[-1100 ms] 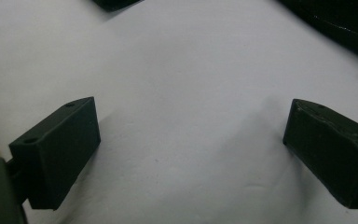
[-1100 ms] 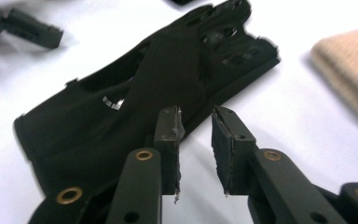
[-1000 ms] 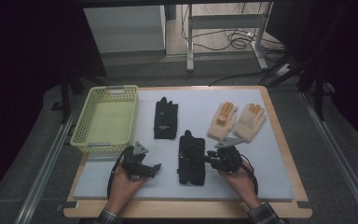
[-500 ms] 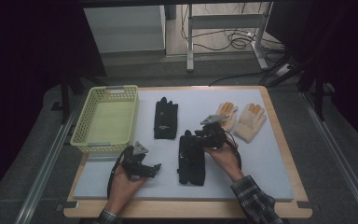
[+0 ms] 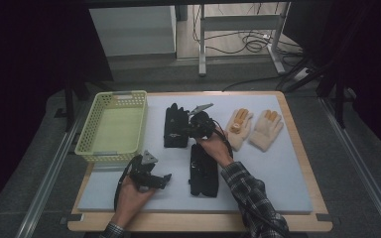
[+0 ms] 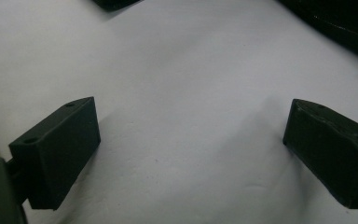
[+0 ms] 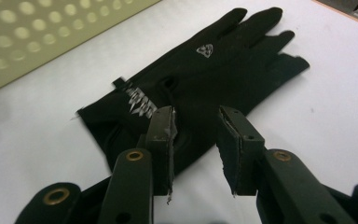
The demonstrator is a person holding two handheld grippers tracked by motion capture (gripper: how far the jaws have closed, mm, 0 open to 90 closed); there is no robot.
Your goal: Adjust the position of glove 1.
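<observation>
- Right tool (image 7: 195,135) — jaws narrowly parted, hovering over the far black glove (image 7: 200,79), pinching nothing.
- Left tool (image 6: 191,154) — spread wide, low over bare desk (image 6: 182,70).

A flat black fabric glove (image 7: 200,79) bears a small white triangular logo and blurred, unreadable white lettering.
</observation>
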